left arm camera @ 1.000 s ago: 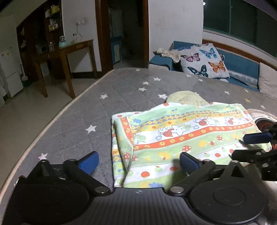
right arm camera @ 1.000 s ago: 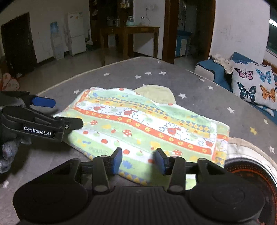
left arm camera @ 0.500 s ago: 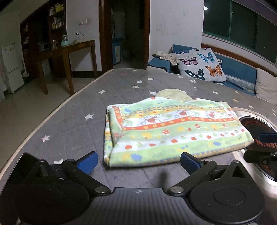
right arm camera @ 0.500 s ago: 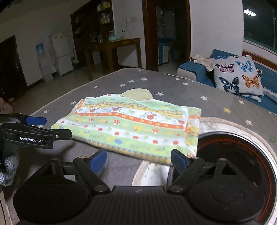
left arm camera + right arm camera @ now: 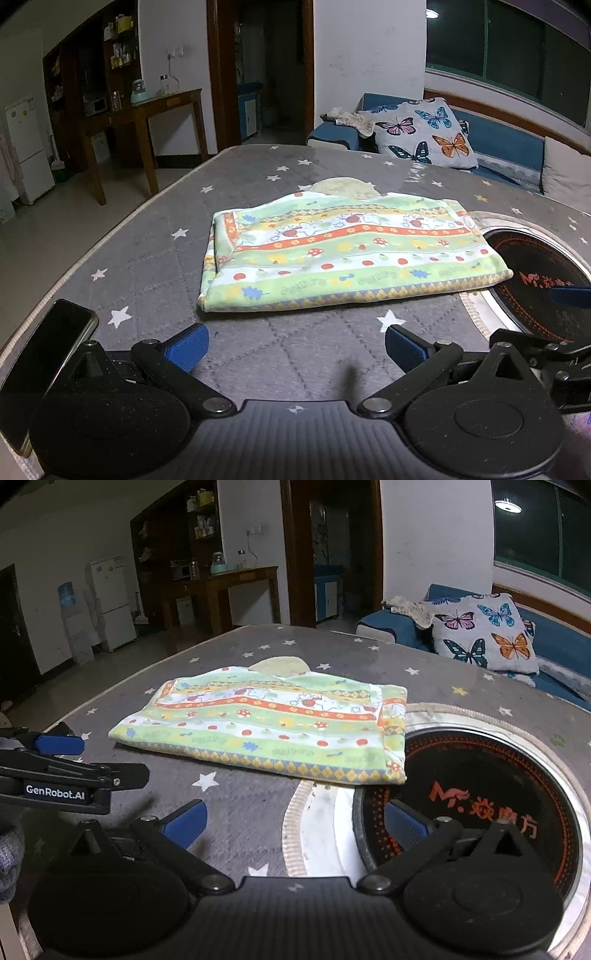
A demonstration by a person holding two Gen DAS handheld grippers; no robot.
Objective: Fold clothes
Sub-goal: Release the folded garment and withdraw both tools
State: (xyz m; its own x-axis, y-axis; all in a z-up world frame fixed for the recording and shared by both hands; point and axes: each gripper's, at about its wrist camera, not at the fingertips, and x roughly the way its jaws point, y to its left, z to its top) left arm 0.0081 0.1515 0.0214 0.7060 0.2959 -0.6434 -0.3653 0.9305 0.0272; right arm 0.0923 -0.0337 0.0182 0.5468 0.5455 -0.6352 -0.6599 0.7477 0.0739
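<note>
Folded cloth (image 5: 343, 254) on the mat (image 5: 147, 258) — ahead of both grippers, untouched. Left gripper (image 5: 295, 345) and right gripper (image 5: 295, 821) — fingers spread, empty.

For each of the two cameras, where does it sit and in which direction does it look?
Left wrist: sits on the left claw, open, low over the grey star-printed mat, facing the folded green patterned cloth; the right claw's tips show at right.
Right wrist: sits on the right claw, open, facing the same cloth and the round black cooktop; the left claw shows at left.
Shared: cloth, mat, cooktop, butterfly cushion.
</note>
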